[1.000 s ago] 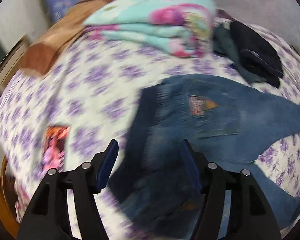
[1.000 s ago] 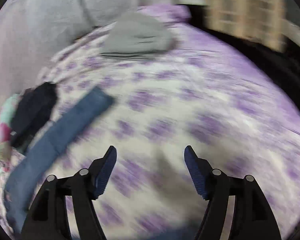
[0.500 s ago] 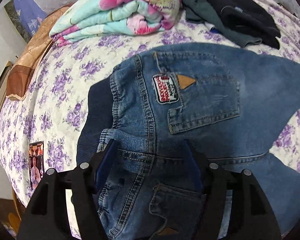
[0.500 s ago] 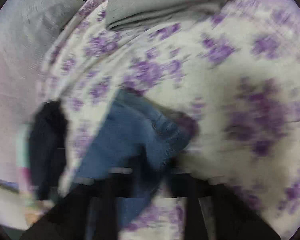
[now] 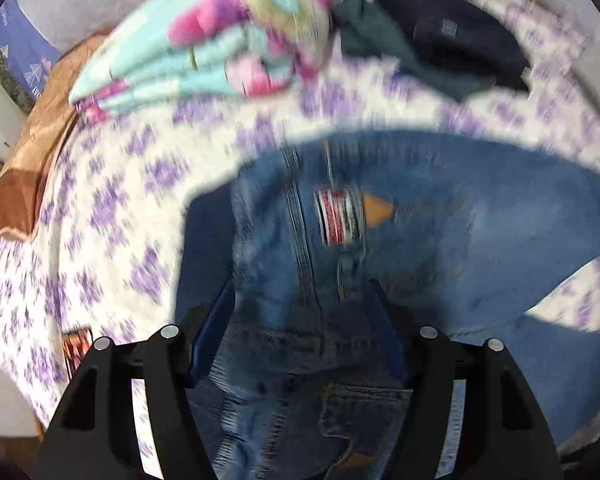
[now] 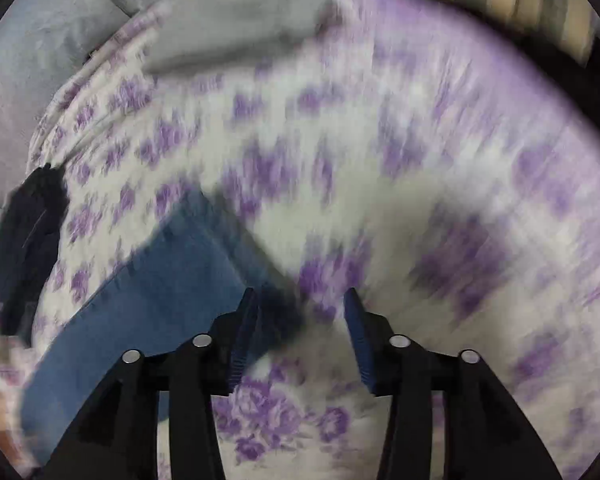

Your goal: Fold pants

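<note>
Through the left wrist camera I see my left gripper [image 5: 302,312] spread wide over the seat of the blue jeans [image 5: 440,232], which lie on the purple-flowered bedsheet [image 5: 112,208], with a folded floral blanket [image 5: 220,40] and dark clothes [image 5: 460,44] beyond them and a small picture card [image 5: 76,346] at the left. Through the right wrist camera my right gripper [image 6: 300,318] is also spread, gripping nothing, with the jeans' leg end [image 6: 172,280] against its left finger; only this view shows the folded grey cloth [image 6: 236,24] further up the bed.
</note>
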Tool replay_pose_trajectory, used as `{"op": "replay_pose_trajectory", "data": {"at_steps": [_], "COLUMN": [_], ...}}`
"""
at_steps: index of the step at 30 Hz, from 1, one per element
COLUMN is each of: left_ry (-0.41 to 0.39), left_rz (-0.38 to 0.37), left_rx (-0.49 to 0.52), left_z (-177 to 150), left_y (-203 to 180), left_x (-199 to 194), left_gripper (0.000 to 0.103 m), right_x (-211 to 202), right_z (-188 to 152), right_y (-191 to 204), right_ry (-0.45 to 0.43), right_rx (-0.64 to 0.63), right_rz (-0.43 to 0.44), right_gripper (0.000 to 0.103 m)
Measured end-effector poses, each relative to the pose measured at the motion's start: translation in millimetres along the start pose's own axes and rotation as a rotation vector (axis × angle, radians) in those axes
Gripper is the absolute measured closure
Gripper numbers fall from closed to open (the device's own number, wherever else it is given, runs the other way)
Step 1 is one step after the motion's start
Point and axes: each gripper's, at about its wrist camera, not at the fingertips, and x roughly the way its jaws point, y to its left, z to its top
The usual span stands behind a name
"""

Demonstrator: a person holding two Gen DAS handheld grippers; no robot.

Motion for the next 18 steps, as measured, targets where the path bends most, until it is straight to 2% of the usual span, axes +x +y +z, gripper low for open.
{"op": "replay_pose_trajectory", "data": {"at_steps": [2,3,4,5,6,7,10,12,13,14,16,17,18], "left_ry": [-0.031,-0.042,-0.042,-0.036,-0.032,-0.015,0.062,0.109,0.114,0.108,0.118,0.112,0.105], "left_rz": [-0.011,-0.002,0.012,0.025,0.035,0.047,0.026,-0.005,-0.021,-0.044,-0.105,-0.117,-0.117], "left_rx": [-0.015,-0.015,0.000,0.033,0.059,0.087,0.152,0.198,0.219,0.249,0.285,0.301,0.320], "left_z": [10,18,25,34,40,48,63,67,68,68,67,66,65], "left_y": [12,19,22,26,27,29,33,34,34,33,32,31,29], "left_x": [-7,-7,-2,8,18,31,66,84,87,87,88,88,87], "left_gripper": [0.030,0.028,0.028,0.028,0.028,0.028,0.028,0.027,0.027,0.029,0.053,0.054,0.061], "right_x": [-21,-29,-31,-29,-23,-16,3,19,18,22,27,32,35], "right_z": [4,2,-1,-7,-18,-29,-56,-72,-80,-86,-97,-102,-108], "right_y": [24,46,80,106,142,170,242,282,291,305,323,329,330], "right_ry": [-0.109,-0.141,-0.140,-0.118,-0.065,-0.026,0.087,0.174,0.190,0.210,0.256,0.288,0.300], "right_rx": [-0.074,-0.153,-0.283,-0.376,-0.494,-0.575,-0.810,-0.949,-0.987,-1.042,-1.133,-1.168,-1.192], "right_rz": [0.041,0.078,0.140,0.208,0.313,0.364,0.467,0.498,0.501,0.516,0.538,0.534,0.516], "right_gripper": [0.041,0.035,0.034,0.033,0.033,0.033,0.033,0.033,0.033,0.033,0.033,0.034,0.044]}}
